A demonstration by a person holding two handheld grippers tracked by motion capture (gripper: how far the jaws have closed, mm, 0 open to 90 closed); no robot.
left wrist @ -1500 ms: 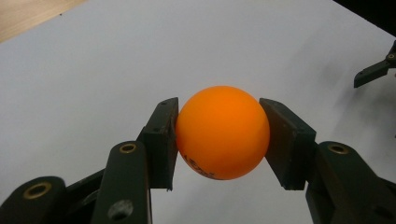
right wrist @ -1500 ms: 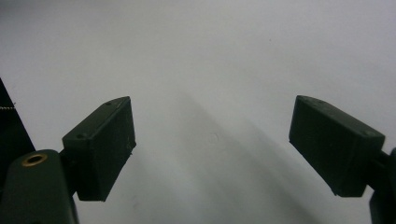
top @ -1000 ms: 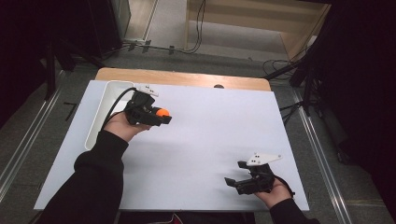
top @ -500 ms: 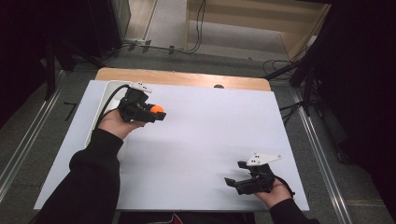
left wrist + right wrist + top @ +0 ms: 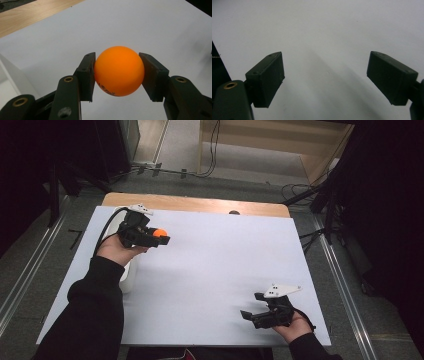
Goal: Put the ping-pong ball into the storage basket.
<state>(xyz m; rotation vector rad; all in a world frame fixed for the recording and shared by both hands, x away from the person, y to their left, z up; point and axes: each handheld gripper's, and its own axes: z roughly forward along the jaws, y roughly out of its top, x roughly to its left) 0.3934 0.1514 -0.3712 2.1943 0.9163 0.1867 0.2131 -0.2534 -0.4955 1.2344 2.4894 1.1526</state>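
left gripper clamped on orange ball, seemingly off table | right gripper jaws apart

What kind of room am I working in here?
Likely a lab or recording workspace, not a home: a white-covered table on a wooden top, loose cables across the floor behind it, and dark stands at the sides.

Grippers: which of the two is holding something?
The left gripper, at the table's far left: its jaws are shut on an orange ball. The right gripper, near the front edge, stands open with only white table between its jaws.
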